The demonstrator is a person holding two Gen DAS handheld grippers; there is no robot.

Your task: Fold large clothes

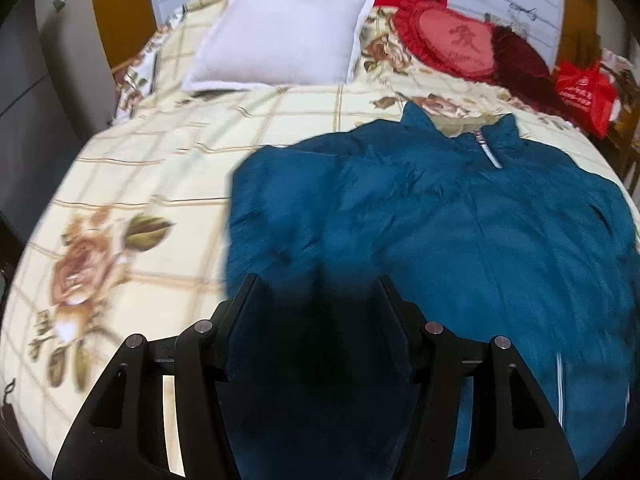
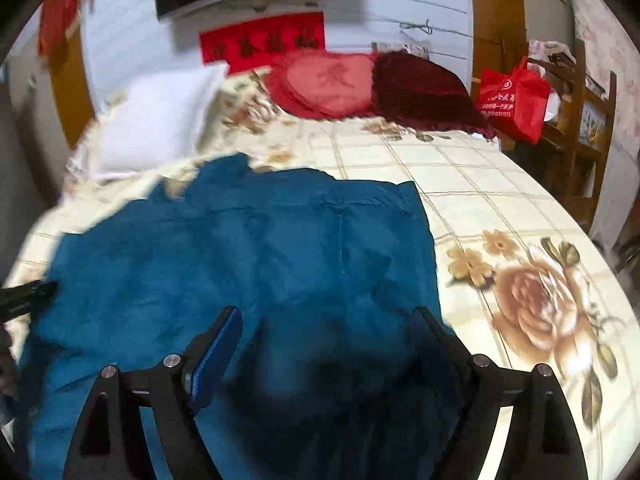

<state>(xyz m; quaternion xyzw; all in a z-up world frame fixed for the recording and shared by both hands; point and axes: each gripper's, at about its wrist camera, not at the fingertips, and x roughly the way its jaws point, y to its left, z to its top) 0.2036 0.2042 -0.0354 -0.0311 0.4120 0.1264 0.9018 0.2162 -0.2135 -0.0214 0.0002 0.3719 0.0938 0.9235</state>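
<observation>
The teal jacket (image 1: 440,216) is lying ahead of both spread claws, collar at the far end; left claw (image 1: 316,292) and right claw (image 2: 328,320) are hovering over its near hem, equally close.

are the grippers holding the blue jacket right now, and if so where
Nothing is held. Both the left gripper and the right gripper are open above the blue jacket, which lies on the bed.

A floral checked bed (image 1: 168,152) carries a teal jacket (image 1: 440,216), white pillow (image 1: 284,32) and red cushions (image 1: 452,40).
</observation>
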